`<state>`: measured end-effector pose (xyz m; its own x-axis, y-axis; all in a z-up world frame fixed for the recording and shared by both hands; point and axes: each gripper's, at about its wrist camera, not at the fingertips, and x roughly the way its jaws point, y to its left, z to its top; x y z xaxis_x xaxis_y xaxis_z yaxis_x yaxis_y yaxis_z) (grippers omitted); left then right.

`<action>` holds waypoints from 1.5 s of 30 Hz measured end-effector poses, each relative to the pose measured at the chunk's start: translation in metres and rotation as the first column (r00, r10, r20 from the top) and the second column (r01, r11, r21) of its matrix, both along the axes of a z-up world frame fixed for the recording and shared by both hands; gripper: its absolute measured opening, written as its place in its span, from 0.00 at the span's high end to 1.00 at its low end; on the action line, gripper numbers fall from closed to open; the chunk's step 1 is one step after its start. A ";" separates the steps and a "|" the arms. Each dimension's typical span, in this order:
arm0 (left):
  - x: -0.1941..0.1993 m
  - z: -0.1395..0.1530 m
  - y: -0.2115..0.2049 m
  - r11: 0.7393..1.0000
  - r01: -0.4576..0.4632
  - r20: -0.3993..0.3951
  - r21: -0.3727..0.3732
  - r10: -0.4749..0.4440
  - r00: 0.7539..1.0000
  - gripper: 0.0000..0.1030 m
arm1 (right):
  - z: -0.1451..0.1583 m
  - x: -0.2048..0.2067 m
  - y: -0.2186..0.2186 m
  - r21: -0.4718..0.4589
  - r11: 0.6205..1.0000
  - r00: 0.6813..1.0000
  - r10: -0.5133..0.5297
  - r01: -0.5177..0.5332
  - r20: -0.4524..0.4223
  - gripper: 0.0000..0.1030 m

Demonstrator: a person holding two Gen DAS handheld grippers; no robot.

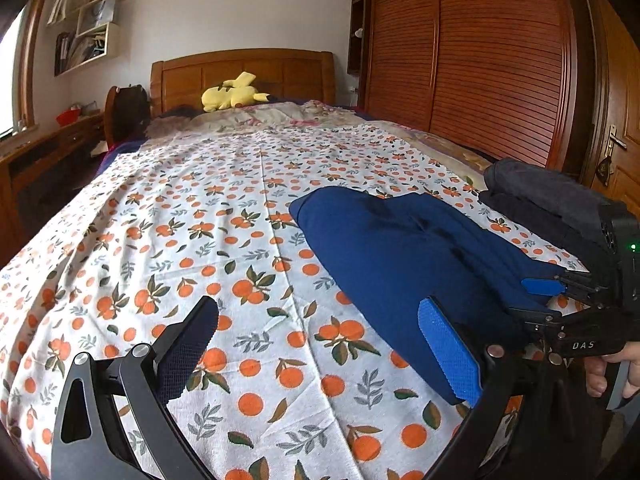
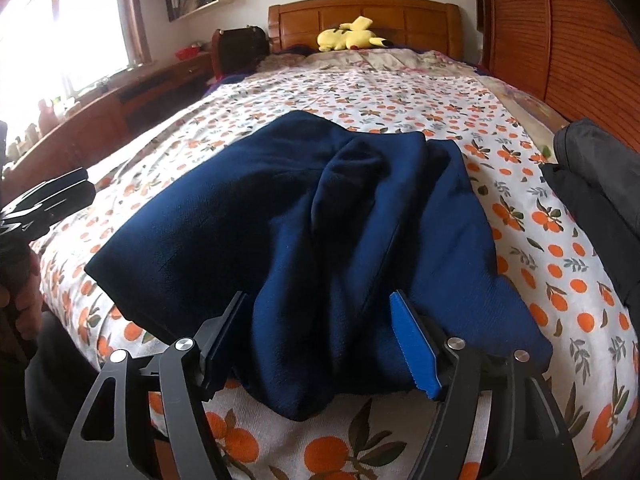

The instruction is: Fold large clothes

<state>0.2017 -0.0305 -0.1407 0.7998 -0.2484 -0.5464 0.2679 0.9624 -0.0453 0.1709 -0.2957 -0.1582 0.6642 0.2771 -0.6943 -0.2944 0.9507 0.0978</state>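
Navy cloth [image 2: 304, 216], folded into a thick bundle, lay on the bed [image 1: 168, 240] near its foot edge, on the sheet with the orange fruit print. Its long axis ran from the foot edge toward the wooden headboard [image 2: 364, 20], and in the left wrist view it slanted from the lower right to the upper left, with the rounded far end pointing at the headboard. The right gripper [image 2: 320, 344] stood at the near end of the bundle with its fingers apart, a hanging fold of the cloth between them; whether the pads pressed on it I cannot tell. The left gripper [image 1: 320, 356] hovered over the bare sheet just left of the bundle, fingers wide apart and holding nothing. A dark grey folded garment [image 1: 536, 196] lay to the right of the navy one. A yellow plush toy [image 1: 232, 96] rested by the headboard.
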 end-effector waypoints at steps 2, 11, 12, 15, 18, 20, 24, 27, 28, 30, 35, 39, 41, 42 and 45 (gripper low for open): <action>-0.001 -0.001 0.002 1.000 0.000 -0.002 -0.005 0.000 1.000 0.02 | 0.001 0.000 0.001 -0.007 1.000 1.000 -0.002 0.002 0.001 0.37; -0.007 -0.003 0.009 1.000 -0.009 -0.006 -0.027 0.009 1.000 0.02 | 0.006 -0.002 0.014 -0.026 0.995 0.995 0.099 -0.099 -0.020 0.87; -0.008 -0.003 0.009 1.000 -0.010 -0.006 -0.027 0.010 1.000 0.02 | 0.013 -0.003 0.012 -0.040 0.994 0.994 0.105 -0.105 -0.001 0.89; -0.010 -0.001 0.008 1.000 -0.009 -0.001 -0.023 0.009 1.000 0.02 | 0.035 -0.003 0.005 -0.069 0.992 0.992 0.107 -0.103 0.059 0.93; -0.011 0.003 0.007 1.000 -0.008 0.006 -0.025 0.009 1.000 0.02 | 0.068 -0.001 -0.008 -0.118 0.990 0.987 0.096 -0.080 0.132 0.93; -0.011 0.005 0.006 1.000 -0.006 0.009 -0.027 0.007 1.000 0.02 | 0.081 -0.001 -0.016 -0.151 0.987 0.982 0.078 -0.052 0.170 0.93; -0.009 0.011 -0.002 1.000 0.008 0.022 -0.021 -0.008 1.000 0.02 | 0.085 0.004 -0.041 -0.192 0.981 0.984 0.016 0.019 0.178 0.93; -0.006 0.014 -0.011 1.000 0.025 0.029 -0.019 -0.024 0.999 0.02 | 0.057 0.012 -0.059 -0.209 0.976 0.993 -0.038 0.061 0.114 0.93; -0.005 0.014 -0.013 0.999 0.030 0.030 -0.017 -0.030 0.999 0.02 | 0.042 0.015 -0.066 -0.202 0.976 0.995 -0.061 0.076 0.080 0.92; -0.002 0.014 -0.020 0.999 0.044 0.030 -0.009 -0.044 0.999 0.02 | 0.028 0.015 -0.071 -0.180 0.980 0.996 -0.075 0.084 0.053 0.87; 0.003 0.010 -0.032 0.998 0.068 0.022 0.011 -0.068 0.997 0.02 | 0.039 0.005 -0.070 -0.173 0.978 0.990 -0.100 0.117 0.104 0.65; 0.007 0.004 -0.035 0.997 0.071 0.012 0.010 -0.071 0.997 0.02 | 0.061 -0.002 -0.056 -0.183 0.976 0.979 -0.081 0.116 0.188 0.52; 0.008 0.003 -0.036 0.997 0.071 0.009 0.012 -0.071 0.997 0.02 | 0.071 -0.005 -0.044 -0.153 0.985 0.976 -0.052 0.085 0.210 0.49; 0.009 0.002 -0.036 0.997 0.070 0.008 0.015 -0.070 0.997 0.02 | 0.073 -0.003 -0.040 -0.138 0.988 0.977 -0.037 0.067 0.209 0.49; 0.012 -0.001 -0.036 0.997 0.069 0.003 0.022 -0.069 0.998 0.02 | 0.068 -0.001 -0.013 -0.091 0.995 0.983 0.044 -0.028 0.177 0.49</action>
